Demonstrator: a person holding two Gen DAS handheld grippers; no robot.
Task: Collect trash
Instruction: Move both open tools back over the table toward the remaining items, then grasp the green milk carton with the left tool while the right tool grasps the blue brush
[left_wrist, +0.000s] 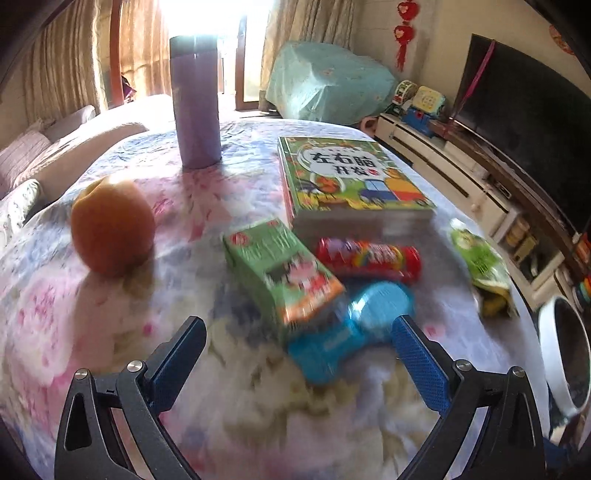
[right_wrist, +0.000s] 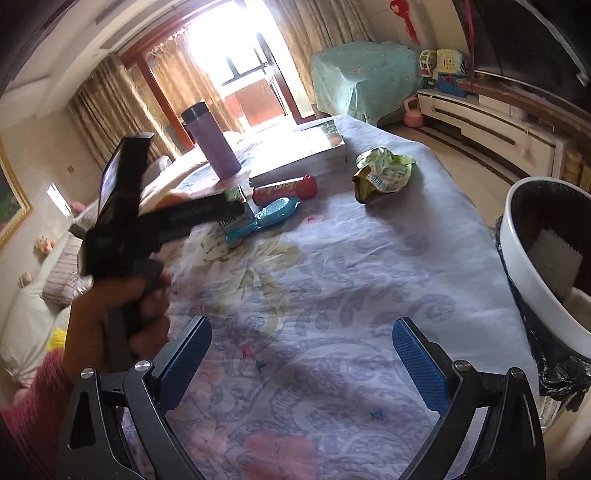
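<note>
Mostly crinkly foil wrapper (right_wrist: 382, 173), plastic bin (right_wrist: 535, 258).

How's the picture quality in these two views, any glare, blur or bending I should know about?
Left wrist view: the window behind the purple flask is blown out white; the green carton and blue bottle are motion-smeared. Right wrist view: the same window glares, the hand holding the left tongs is blurred, and the fisheye bends the white bin at the edge.
</note>
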